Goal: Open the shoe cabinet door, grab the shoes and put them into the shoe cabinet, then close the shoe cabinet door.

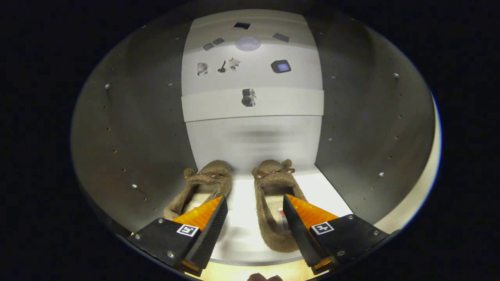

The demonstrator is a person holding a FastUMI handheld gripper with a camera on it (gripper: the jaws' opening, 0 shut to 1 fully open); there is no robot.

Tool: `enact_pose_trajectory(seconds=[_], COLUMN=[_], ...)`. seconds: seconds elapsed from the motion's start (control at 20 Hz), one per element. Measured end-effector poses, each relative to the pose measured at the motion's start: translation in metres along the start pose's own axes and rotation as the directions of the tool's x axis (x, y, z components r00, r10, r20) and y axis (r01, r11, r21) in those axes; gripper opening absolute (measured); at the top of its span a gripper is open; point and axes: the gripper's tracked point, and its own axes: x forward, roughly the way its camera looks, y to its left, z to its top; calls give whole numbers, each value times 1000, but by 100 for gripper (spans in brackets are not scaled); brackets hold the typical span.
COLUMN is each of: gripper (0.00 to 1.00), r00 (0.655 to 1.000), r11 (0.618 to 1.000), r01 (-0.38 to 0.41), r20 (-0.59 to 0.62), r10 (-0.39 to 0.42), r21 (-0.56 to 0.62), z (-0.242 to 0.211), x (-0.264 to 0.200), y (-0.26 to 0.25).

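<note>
Slippers sit side by side on the pale shelf (pixel 238 234) inside the open cabinet (pixel 129 128), toes toward its back wall (pixel 254 105). Left slipper (pixel 203 183), furry and brown with a small bow, lies close to the grey left wall, its heel hidden behind the left finger (pixel 209 226). Gripper (pixel 254 203) stands spread wide, pinching nothing, with bare shelf showing through the gap. Right slipper (pixel 273 195), matching the first, lies just inside the right finger (pixel 299 230), which covers part of its opening. Small stickers (pixel 249 97) dot the back wall beyond the shoes. Grey right wall (pixel 367 128) carries rows of peg holes.
</note>
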Motion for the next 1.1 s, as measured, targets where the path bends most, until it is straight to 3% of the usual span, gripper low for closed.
enact_pose_trajectory(seconds=[0.6, 0.9, 1.1], gripper=[89, 90, 90], r00=[992, 990, 990], r11=[995, 997, 998], r01=[98, 71, 3], r20=[85, 121, 142], r10=[-95, -73, -10], r21=[-25, 18, 55], z=[-15, -19, -27], x=[-180, -257, -300], y=[-15, -19, -21])
